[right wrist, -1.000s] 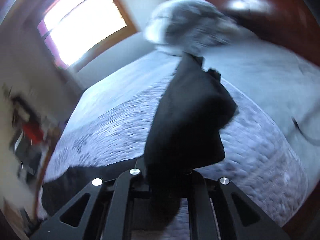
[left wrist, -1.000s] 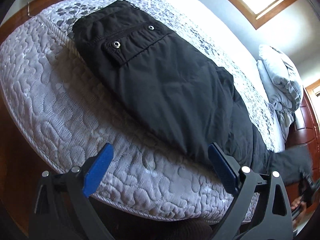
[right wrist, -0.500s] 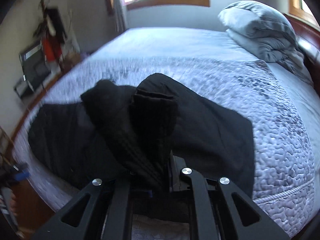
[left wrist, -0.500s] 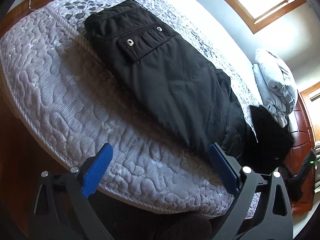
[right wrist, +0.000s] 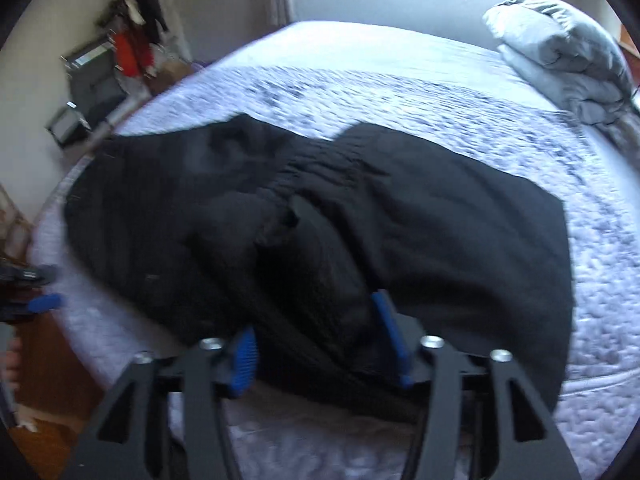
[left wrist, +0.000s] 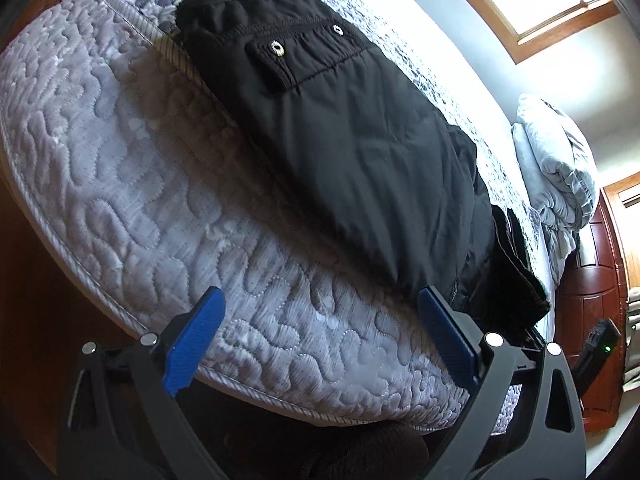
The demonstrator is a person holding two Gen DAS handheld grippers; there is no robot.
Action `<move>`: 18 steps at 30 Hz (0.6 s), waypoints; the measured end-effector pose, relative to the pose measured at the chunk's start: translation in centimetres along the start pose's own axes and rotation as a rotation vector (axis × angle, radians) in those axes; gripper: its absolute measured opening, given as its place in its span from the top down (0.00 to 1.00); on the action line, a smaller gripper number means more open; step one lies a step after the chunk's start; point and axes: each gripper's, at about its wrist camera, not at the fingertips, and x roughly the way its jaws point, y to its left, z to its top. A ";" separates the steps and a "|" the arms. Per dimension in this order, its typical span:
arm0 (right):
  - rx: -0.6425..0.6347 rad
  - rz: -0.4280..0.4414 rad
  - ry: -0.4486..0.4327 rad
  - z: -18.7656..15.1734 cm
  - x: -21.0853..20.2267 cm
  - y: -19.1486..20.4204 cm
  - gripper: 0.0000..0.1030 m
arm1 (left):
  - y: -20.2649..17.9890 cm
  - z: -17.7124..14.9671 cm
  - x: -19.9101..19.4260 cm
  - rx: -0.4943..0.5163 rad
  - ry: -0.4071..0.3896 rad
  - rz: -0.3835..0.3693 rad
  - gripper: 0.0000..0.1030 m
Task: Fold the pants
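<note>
Black pants point(left wrist: 340, 140) lie lengthwise on the quilted grey mattress point(left wrist: 120, 160), waistband and snap pocket at the far end. In the right wrist view the leg end is folded back over the rest of the pants point(right wrist: 440, 240) in a bunched heap. My right gripper point(right wrist: 317, 348) sits low over that heap. Its jaws are opening, with a thick roll of black cloth still lying between the blue pads point(right wrist: 390, 336). My left gripper point(left wrist: 320, 340) hovers open and empty over the mattress's near edge, its right pad just beside the pants' side.
A folded grey duvet point(right wrist: 560, 48) lies at the head of the bed by a dark wooden headboard point(left wrist: 592, 280). Windows are behind the bed. Wooden floor and cluttered furniture point(right wrist: 100, 80) lie past the bed's left side. A hand shows at the left edge.
The right gripper swung the leg end across and down onto the pants, and its jaws went from shut to apart. The left gripper stayed almost still.
</note>
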 end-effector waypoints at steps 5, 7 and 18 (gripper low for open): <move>0.084 0.071 -0.064 -0.1 -2.4 -1.0 0.30 | -0.1 -0.3 0.8 -0.006 0.020 -0.006 0.06; 0.052 0.031 -0.062 0.2 -2.3 -0.7 0.30 | -0.2 -0.3 0.9 -0.008 0.019 -0.006 0.06; -0.030 -0.060 0.057 0.2 1.8 0.6 0.65 | -0.3 -0.3 1.4 -0.012 0.030 -0.016 0.06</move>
